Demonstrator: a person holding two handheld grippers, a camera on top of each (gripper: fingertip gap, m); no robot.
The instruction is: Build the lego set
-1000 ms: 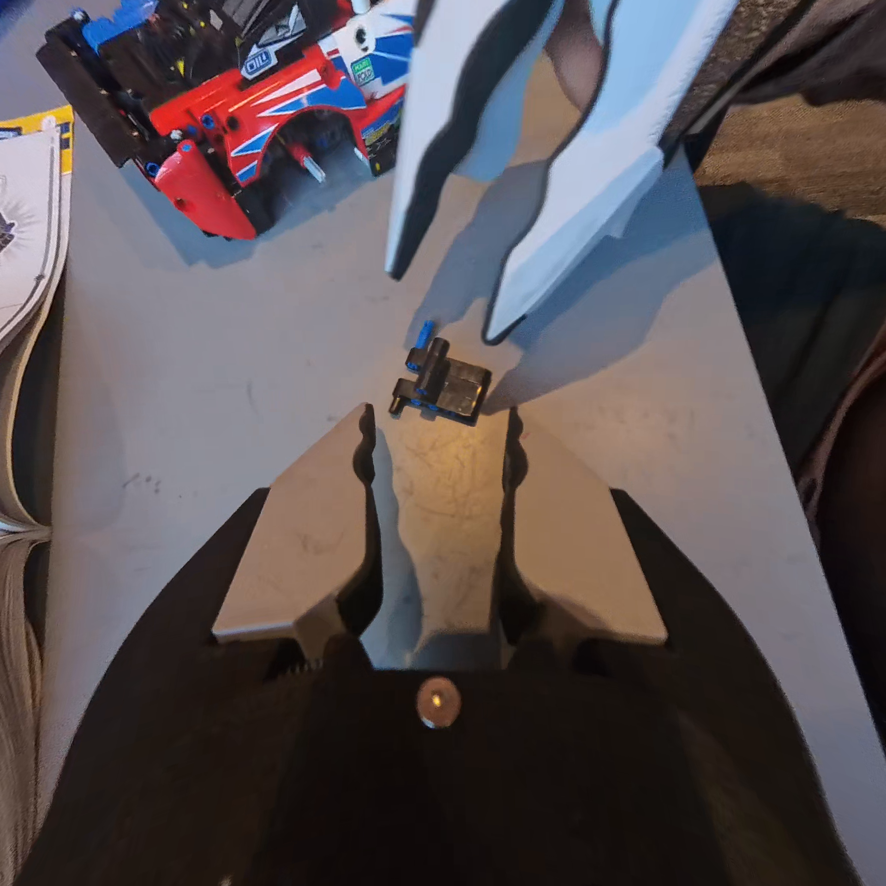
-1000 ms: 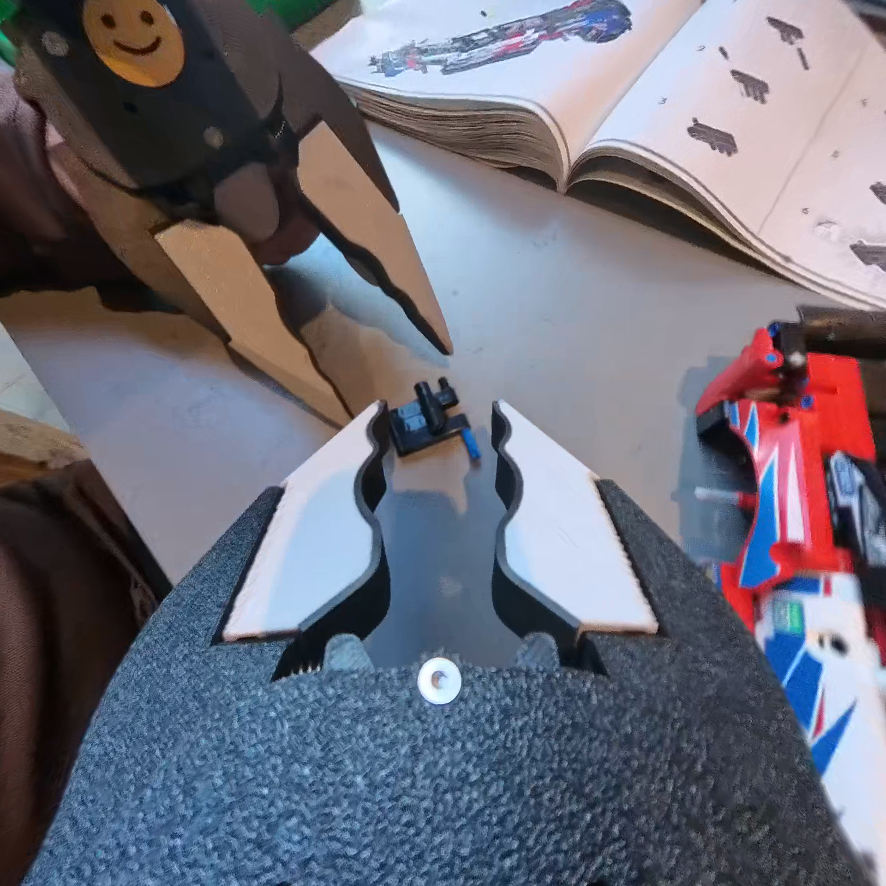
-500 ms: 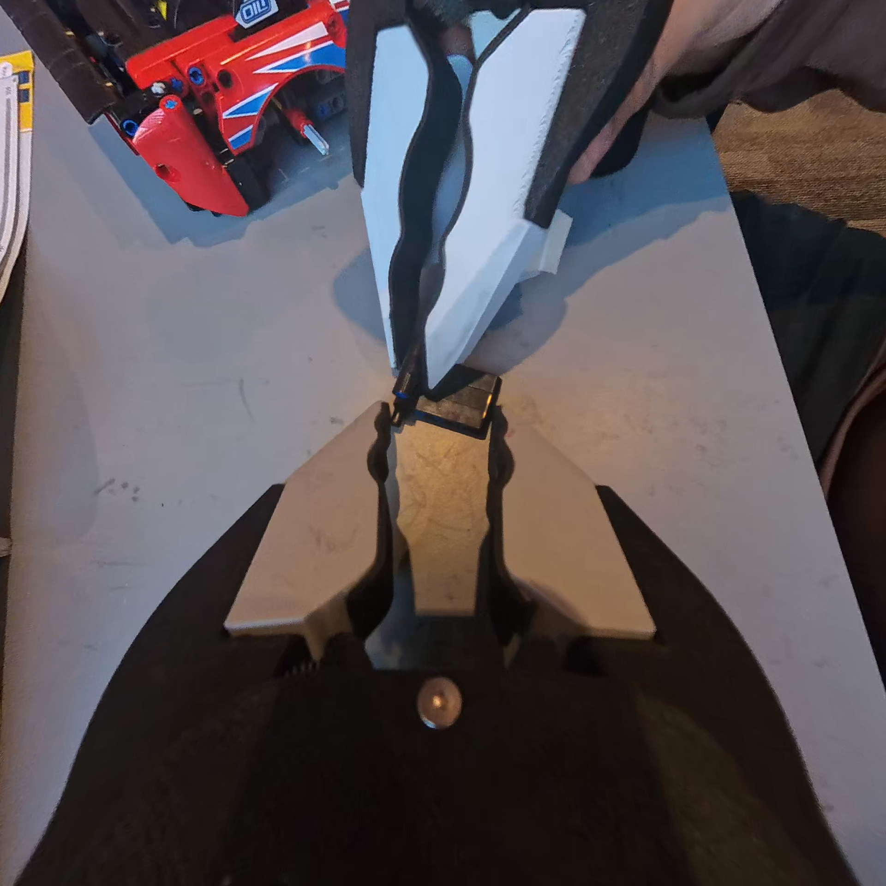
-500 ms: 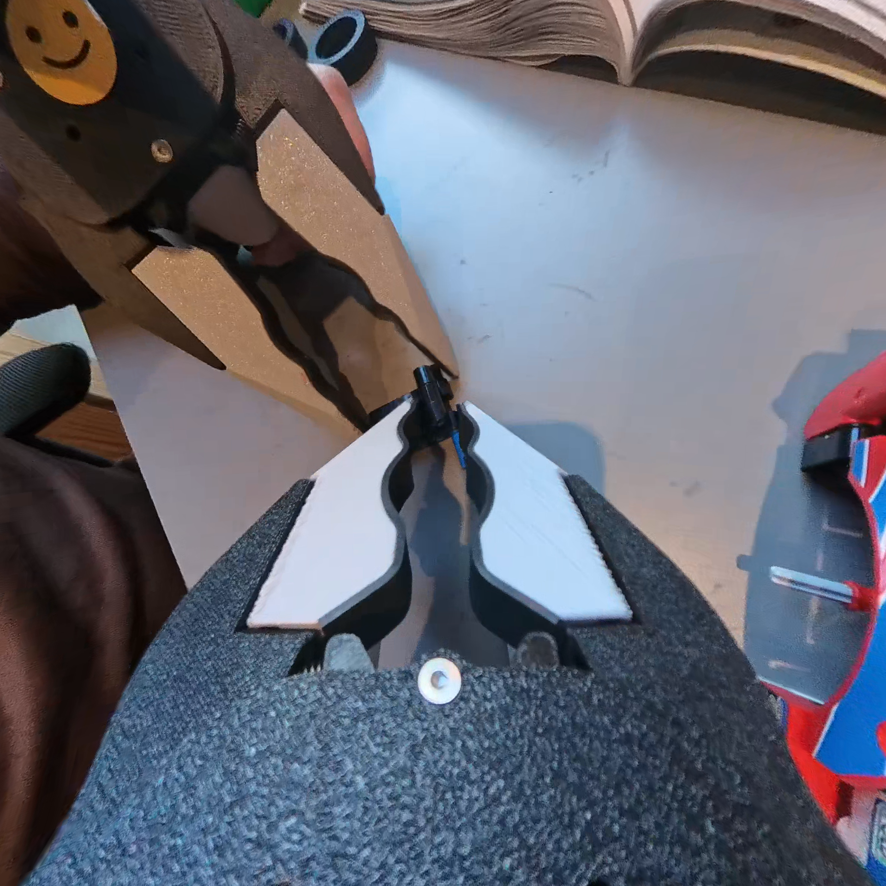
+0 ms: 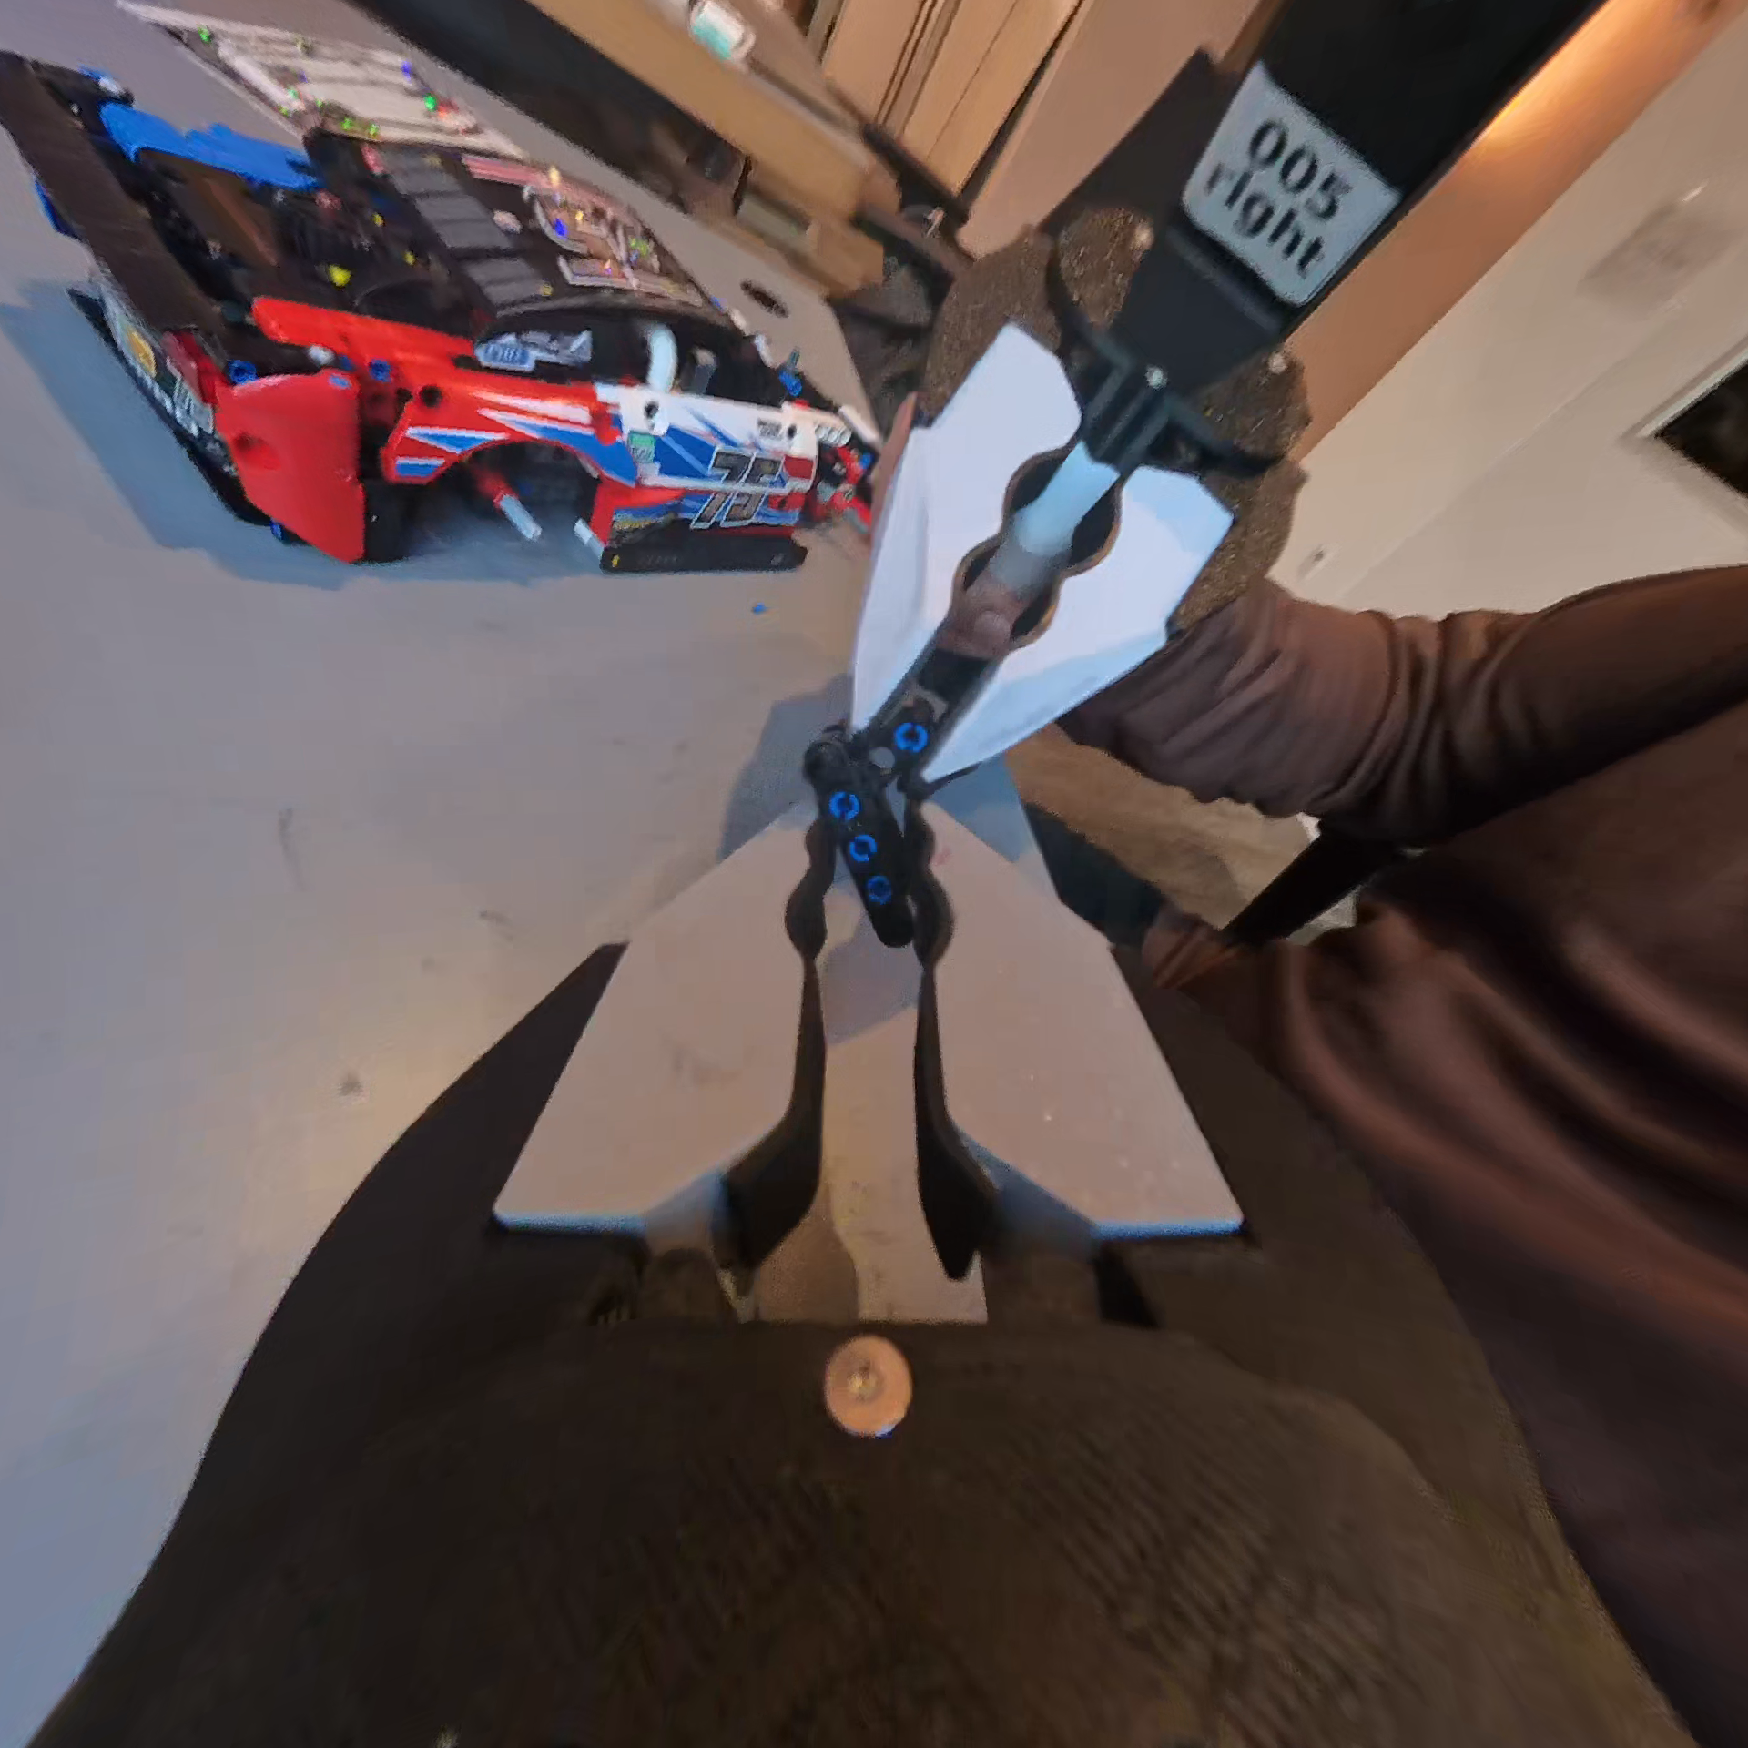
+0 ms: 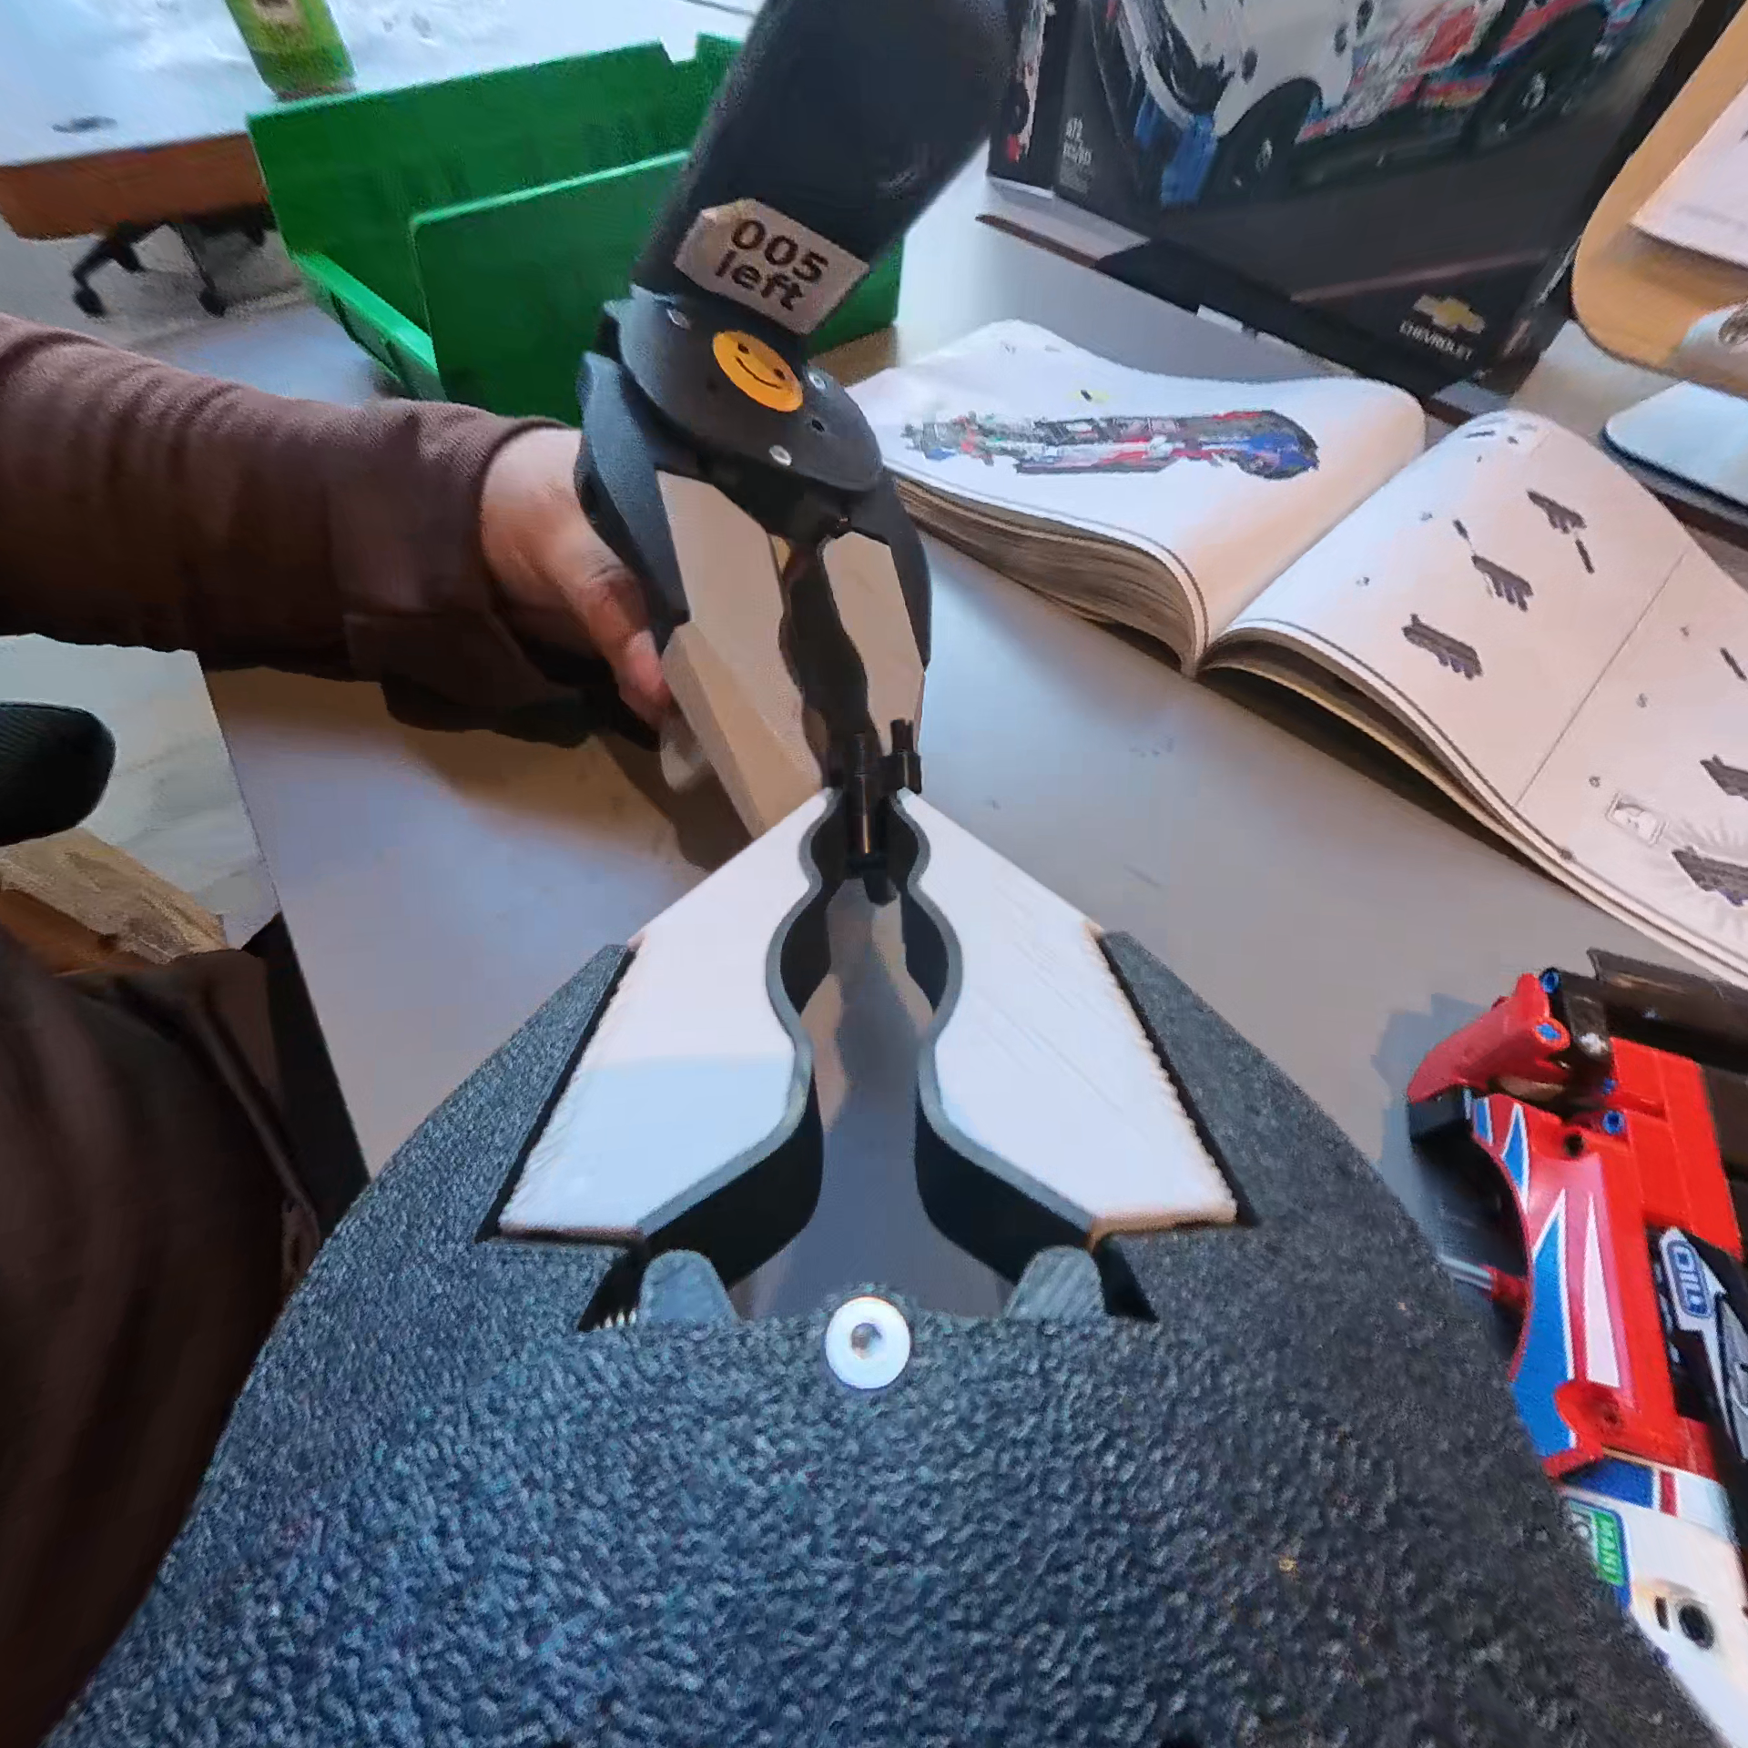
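A small black lego assembly with blue pins [image 5: 875, 889] is held in the air between both grippers, above the grey table [image 5: 378, 804]. My left gripper [image 5: 865, 847] is shut on its lower beam. My right gripper [image 5: 899, 752] comes in from above and is shut on its upper end. In the right wrist view the same black piece [image 6: 863, 785] sits between my right gripper's tips [image 6: 865, 804], with the left gripper [image 6: 856, 766] meeting it from the far side. The red, white and blue lego car [image 5: 473, 445] stands on the table at the back left.
An open instruction book [image 6: 1230, 530] lies on the table [image 6: 1135, 804] beyond the grippers. The car [image 6: 1589, 1230] is at the right there. A green bin [image 6: 530, 218] and the set's box [image 6: 1324, 142] stand at the back. Brown sleeves [image 5: 1419, 709] flank the grippers. Left and right tips are no more than a few centimetres apart.
Both grippers closed on the black piece while it lay on the table. They have since lifted it into the air together and tilted up, so the room behind shows.
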